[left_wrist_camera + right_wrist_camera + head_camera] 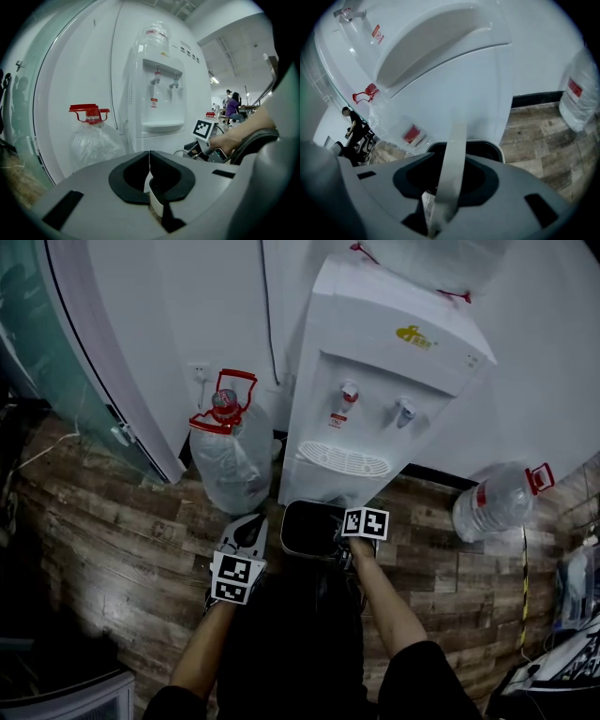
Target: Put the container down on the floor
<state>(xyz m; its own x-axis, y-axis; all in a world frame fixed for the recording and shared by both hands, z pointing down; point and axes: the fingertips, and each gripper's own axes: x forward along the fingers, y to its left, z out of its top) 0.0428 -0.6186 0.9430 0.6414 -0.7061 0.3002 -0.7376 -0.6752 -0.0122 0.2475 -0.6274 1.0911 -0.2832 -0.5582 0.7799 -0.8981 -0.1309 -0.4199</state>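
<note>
A dark container [307, 527] with a pale rim [502, 151] stands low on the wooden floor at the foot of the water dispenser [375, 381]. My right gripper [343, 540] is at its right rim, pointing steeply down. In the right gripper view the container's white strap handle [454, 154] runs up between the open jaws of my right gripper [449, 180], with a gap on either side. My left gripper [247, 534] hovers just left of the container, apart from it. Seen in its own view, my left gripper [149, 165] has its jaws meeting at a seam with nothing between them.
A large water bottle [230, 454] with a red handle stands left of the dispenser, close to my left gripper. Another bottle [495, 504] lies on the floor at the right. A glass door [56, 362] closes off the left side. Cables and gear [562, 652] sit at the lower right.
</note>
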